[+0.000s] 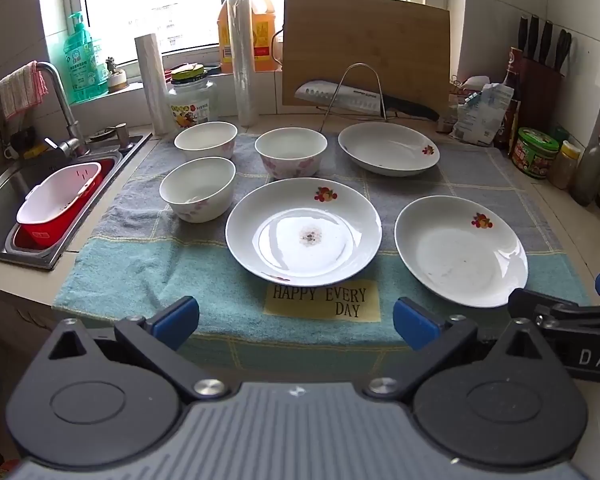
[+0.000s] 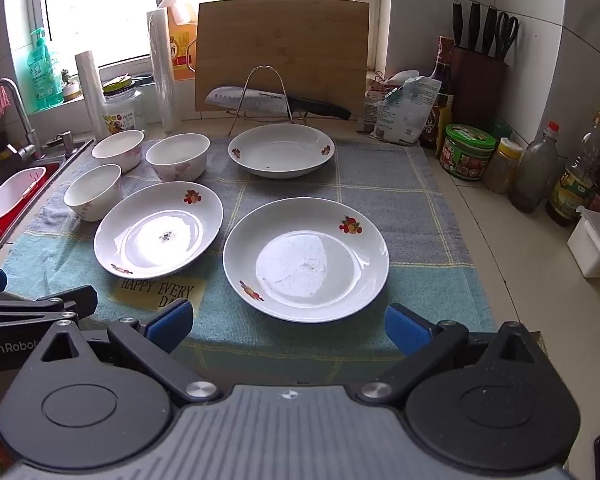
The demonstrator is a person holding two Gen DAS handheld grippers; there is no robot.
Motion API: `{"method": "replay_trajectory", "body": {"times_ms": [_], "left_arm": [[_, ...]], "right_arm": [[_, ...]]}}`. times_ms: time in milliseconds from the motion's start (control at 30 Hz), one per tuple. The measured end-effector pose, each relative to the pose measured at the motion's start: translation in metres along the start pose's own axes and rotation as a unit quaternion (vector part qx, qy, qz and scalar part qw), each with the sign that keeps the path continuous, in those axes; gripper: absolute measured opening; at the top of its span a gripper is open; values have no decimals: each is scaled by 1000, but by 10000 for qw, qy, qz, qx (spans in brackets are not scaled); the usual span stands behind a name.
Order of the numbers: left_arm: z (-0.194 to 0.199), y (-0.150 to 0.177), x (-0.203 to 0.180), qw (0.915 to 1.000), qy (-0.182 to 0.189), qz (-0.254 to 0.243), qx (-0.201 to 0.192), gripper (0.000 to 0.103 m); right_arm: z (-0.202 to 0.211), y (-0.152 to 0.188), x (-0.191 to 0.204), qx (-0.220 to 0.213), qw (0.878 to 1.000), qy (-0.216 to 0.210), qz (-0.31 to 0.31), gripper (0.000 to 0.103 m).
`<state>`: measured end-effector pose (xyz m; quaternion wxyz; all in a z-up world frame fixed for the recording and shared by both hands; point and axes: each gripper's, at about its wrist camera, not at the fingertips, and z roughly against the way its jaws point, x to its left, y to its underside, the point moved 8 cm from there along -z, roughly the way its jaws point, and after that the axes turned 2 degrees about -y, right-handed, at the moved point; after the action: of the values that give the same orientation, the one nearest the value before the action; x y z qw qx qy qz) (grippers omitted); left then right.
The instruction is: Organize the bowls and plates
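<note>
Nearest the lens: left gripper (image 1: 296, 322), blue-padded jaws spread wide, nothing between them, hovering over the near edge of a blue-green towel (image 1: 148, 264) printed HAPPY EVERY DAY

Right gripper (image 2: 288, 322) likewise: jaws wide apart, empty, just short of the towel's front edge; its tip also visible at the right border of the left wrist view, beside the left gripper

On the towel, six dishes, all upright and apart from both grippers:
- centre plate (image 1: 303, 231), white with a fruit motif, dark speckled stain in its well, just beyond the printed label
- right plate (image 1: 460, 250), near the towel's front right, well apart from no other dish but touching none
- far plate (image 1: 388, 148), at the back right, in front of a wire rack (image 1: 356, 92)
- three bowls on the left: near bowl (image 1: 198, 189), back-left bowl (image 1: 206, 140), back-middle bowl (image 1: 291, 152), pink flowers on their sides, close together

Behind: wooden cutting board (image 1: 366, 48) leaning at the wall, a knife (image 1: 364, 98) lying across the rack
Left: sink (image 1: 4, 196) with a red and white basket (image 1: 60, 204) inside
Right: knife block (image 2: 478, 84), bottles and jars along the wall
</note>
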<state>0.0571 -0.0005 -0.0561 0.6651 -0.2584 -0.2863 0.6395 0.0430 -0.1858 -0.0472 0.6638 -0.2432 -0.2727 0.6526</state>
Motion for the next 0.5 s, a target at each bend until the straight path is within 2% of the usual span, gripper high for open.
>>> {"method": "replay_trajectory", "body": {"times_ms": [500], "left_arm": [[-1,2,-4,10000,-89,12,-15,102]], "right_arm": [[-2,-3,6,-70,10000,3,32,103]]}}
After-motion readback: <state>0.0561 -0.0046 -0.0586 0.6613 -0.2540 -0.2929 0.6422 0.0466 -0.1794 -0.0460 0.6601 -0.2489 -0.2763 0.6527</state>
